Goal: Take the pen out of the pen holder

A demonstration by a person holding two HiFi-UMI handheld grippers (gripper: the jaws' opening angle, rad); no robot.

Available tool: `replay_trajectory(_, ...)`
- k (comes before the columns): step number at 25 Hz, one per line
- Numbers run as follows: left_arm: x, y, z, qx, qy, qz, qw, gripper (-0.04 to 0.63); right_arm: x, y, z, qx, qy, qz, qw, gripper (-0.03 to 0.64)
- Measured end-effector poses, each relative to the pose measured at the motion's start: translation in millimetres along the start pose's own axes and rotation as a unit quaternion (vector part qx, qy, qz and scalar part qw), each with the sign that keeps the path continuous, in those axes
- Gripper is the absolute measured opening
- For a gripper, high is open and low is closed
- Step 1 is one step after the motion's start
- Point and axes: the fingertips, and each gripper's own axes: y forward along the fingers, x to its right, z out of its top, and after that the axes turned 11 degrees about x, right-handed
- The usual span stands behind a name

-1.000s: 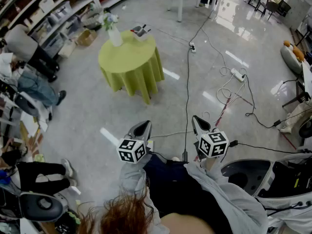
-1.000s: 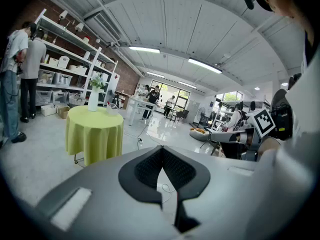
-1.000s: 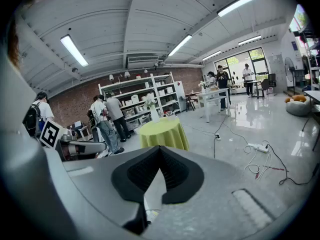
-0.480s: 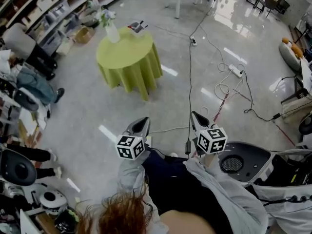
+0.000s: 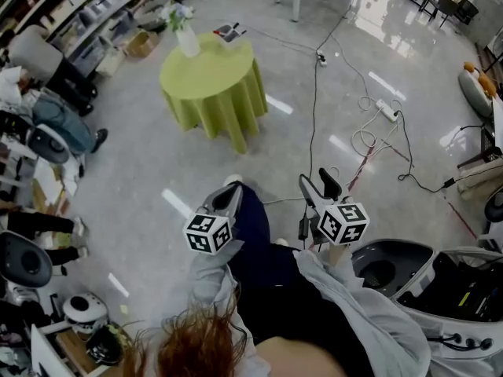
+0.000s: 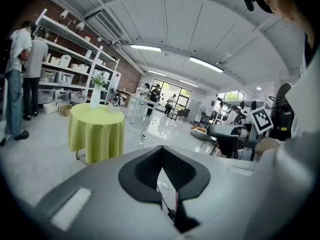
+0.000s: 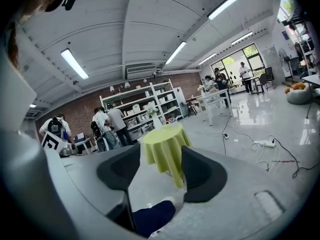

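Right gripper (image 7: 160,158) jaws just swung apart with nothing between them, and the person's leg (image 5: 253,230) has stepped forward. Left gripper (image 6: 161,150) is pinched together, empty. Both are well short of the green table (image 5: 212,81). The pen holder (image 5: 230,31) is at the table's far edge, pen too small to see. Risk: the reach across knocks the vase (image 5: 187,42).

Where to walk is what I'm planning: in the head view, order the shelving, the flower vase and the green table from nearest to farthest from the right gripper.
1. Green table, ahead and to the left of the right gripper.
2. Flower vase, on the table's far left edge.
3. Shelving, beyond the table, along the left wall.
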Motion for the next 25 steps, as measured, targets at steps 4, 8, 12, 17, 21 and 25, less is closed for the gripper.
replay_trajectory(4, -12, 17, 5, 0.002, -0.001, 0.001, 1.0, 0.018, 5, 18, 4, 0.001, -0.008, 0.006, 1.0, 0.252)
replay_trajectory(8, -32, 53, 17, 0.003, 0.005, -0.008, 1.0, 0.018, 20, 49, 9, -0.002, -0.011, 0.003, 1.0, 0.252)
replay_trajectory(12, -64, 101, 37, 0.015, 0.0, -0.002, 0.9999, 0.018, 39, 95, 24, -0.006, -0.019, 0.011, 1.0, 0.252)
replay_trajectory(17, -94, 161, 72, 0.021, 0.003, -0.004, 0.9998, 0.018, 67, 169, 69, 0.003, -0.031, 0.014, 0.999, 0.252)
replay_trajectory(21, -121, 195, 101, 0.028, 0.005, 0.001, 0.9996, 0.018, 73, 222, 93, 0.004, -0.039, 0.026, 0.999, 0.25)
replay_trajectory(25, -147, 217, 119, 0.024, 0.005, 0.004, 0.9997, 0.018, 74, 262, 94, -0.01, -0.036, 0.033, 0.999, 0.25)
